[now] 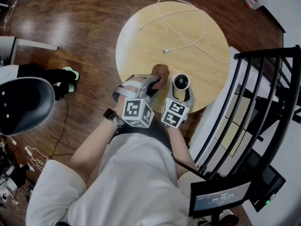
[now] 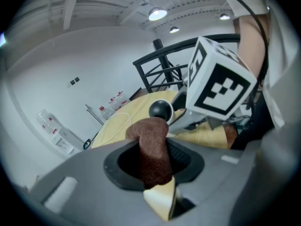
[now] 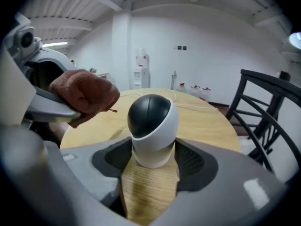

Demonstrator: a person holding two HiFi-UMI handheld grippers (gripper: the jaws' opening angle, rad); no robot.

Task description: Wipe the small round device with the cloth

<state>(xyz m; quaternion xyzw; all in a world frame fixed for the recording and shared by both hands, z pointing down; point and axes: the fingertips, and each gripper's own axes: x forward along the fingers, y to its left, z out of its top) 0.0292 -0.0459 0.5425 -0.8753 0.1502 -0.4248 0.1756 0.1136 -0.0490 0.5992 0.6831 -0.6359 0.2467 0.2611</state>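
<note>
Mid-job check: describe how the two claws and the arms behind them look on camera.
The left claw and right claw are grey moulded plastic with rounded bodies. Each carries a white cube with black square markers: the left cube and the right cube. The jaws are lined with dark mesh-textured pads. The person wears a white short-sleeved shirt and a dark watch on the left wrist.

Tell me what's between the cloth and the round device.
Only bare tabletop: the right gripper view shows a narrow gap between cloth and device.
</note>
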